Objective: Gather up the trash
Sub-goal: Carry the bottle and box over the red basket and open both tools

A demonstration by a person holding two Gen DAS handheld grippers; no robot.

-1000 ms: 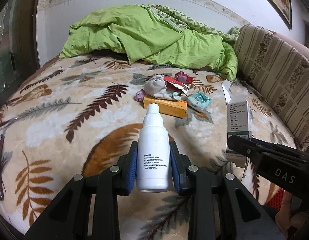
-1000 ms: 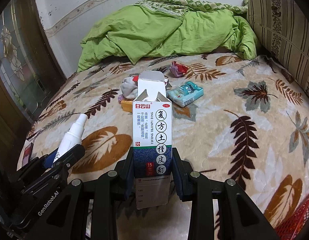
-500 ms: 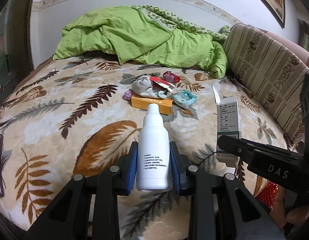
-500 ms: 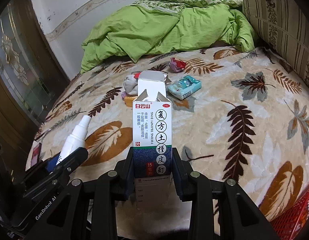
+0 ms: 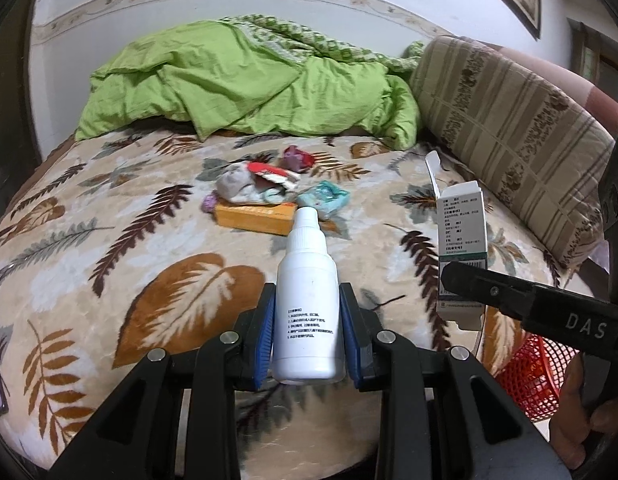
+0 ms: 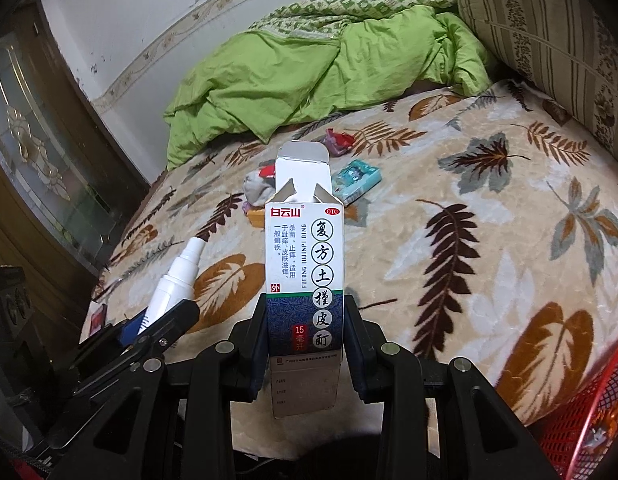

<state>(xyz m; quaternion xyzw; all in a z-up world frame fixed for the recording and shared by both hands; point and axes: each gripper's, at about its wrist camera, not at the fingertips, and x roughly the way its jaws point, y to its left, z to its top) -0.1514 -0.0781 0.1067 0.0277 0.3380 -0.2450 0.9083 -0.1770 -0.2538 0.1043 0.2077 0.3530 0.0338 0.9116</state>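
Observation:
My left gripper (image 5: pixel 307 332) is shut on a white plastic bottle (image 5: pixel 307 300), held upright above the bed's near edge. My right gripper (image 6: pixel 305 332) is shut on an opened medicine carton (image 6: pixel 305 264) with its top flap up. In the left wrist view the carton (image 5: pixel 463 248) and the right gripper's finger (image 5: pixel 509 292) show at the right. In the right wrist view the bottle (image 6: pixel 177 276) shows at the lower left. Further back on the leaf-patterned bedspread (image 5: pixel 109 240) lie an orange box (image 5: pixel 255 218), a grey sock (image 5: pixel 239 184), a teal tissue pack (image 5: pixel 325 198) and red wrappers (image 5: pixel 297 158).
A red mesh basket (image 5: pixel 533 376) stands beyond the bed's near right corner, also seen as a red mesh basket (image 6: pixel 581 412) in the right wrist view. A green duvet (image 5: pixel 249 80) is heaped at the back. A striped cushion (image 5: pixel 509 136) lines the right side. A person's hand (image 5: pixel 577 420) grips the right tool.
Both grippers have drawn back from the litter pile toward the bed's near edge, still holding bottle and carton. More of the red basket has come into view at the lower right.

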